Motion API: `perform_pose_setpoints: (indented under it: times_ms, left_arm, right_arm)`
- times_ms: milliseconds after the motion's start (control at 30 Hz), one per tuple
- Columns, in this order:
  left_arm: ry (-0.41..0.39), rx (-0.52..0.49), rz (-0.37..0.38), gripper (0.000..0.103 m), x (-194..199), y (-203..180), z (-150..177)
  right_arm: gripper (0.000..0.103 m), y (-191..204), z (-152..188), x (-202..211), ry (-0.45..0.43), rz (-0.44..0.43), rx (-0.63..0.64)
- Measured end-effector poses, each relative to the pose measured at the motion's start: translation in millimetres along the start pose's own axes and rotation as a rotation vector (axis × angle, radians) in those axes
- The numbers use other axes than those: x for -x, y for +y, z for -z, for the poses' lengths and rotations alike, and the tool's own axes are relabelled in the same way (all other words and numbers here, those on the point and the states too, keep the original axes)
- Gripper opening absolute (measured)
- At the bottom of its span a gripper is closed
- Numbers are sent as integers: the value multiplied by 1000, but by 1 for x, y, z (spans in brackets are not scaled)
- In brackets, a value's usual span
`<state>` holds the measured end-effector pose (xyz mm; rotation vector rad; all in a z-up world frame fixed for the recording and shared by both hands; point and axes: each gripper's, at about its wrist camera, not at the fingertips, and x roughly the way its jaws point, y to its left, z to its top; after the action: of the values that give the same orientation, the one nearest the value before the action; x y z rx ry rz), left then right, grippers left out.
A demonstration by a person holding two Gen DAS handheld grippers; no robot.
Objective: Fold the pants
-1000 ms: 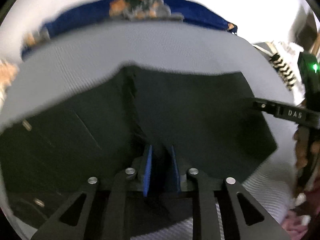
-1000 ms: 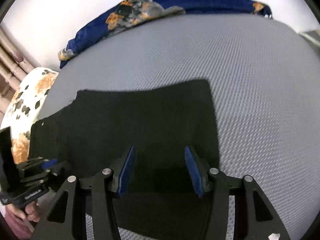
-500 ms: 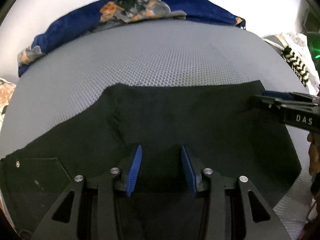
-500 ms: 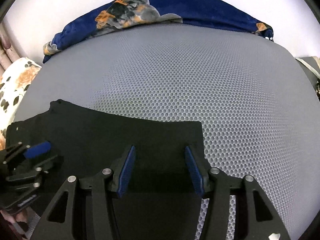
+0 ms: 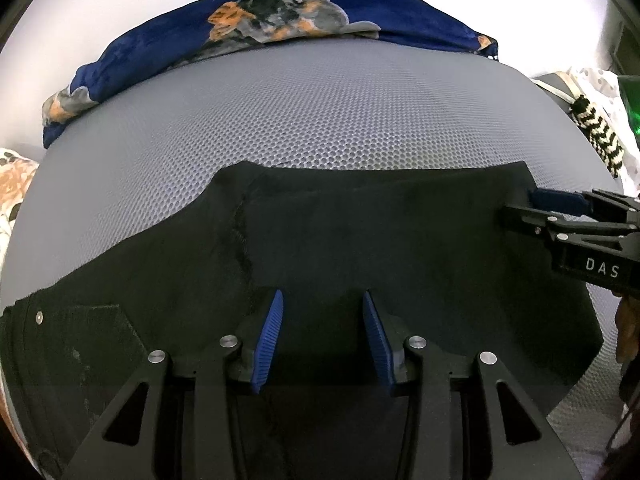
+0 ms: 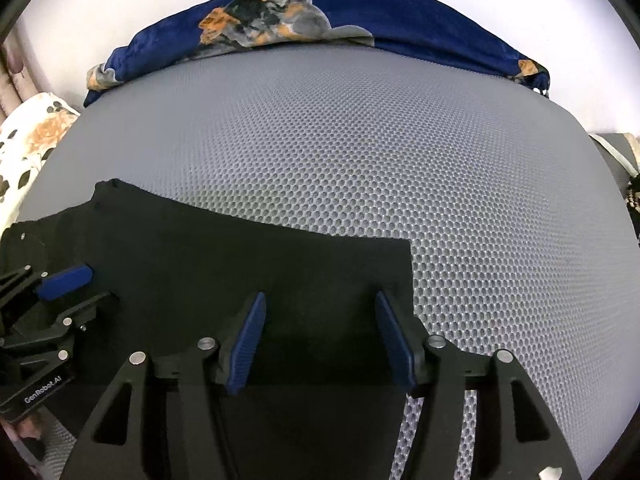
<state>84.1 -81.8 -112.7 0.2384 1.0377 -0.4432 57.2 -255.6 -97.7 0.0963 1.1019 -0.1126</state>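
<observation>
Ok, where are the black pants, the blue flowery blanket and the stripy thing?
black pants (image 5: 400, 248), left wrist view, flat middle of cloth.
blue flowery blanket (image 6: 400, 20), right wrist view, plain blue part.
stripy thing (image 5: 600, 136), left wrist view, its middle.

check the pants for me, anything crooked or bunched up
Mostly flat. The black pants show one wrinkled ridge running down from the far edge's left corner, and that edge steps instead of running straight. No damage visible.

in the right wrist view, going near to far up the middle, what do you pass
right gripper → black pants → grey mesh mattress → blue floral blanket → white wall
</observation>
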Motion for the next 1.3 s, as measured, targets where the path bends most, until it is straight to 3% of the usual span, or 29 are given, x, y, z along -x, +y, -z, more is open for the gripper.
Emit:
perform_pose_setpoints:
  times_ms: [367,533,767,1033,1300]
  left_arm:
    - [-18,102,21,43,31,25,22]
    - [-52,162,32,44,53,44,42]
    - [-95,355,81,44,91,98,87]
    - [-169,544,64,45,135,158,132]
    - [-196,792,87,45,144,207,176]
  right_arm:
    - [57,18,29,8,29,-1,25]
    - [63,27,39,12,36,-10,26]
    - [65,45,52,18,52,-44,37]
    - [67,92,55,18,70,-130,112]
    - [67,129,48,17,79,-229,182]
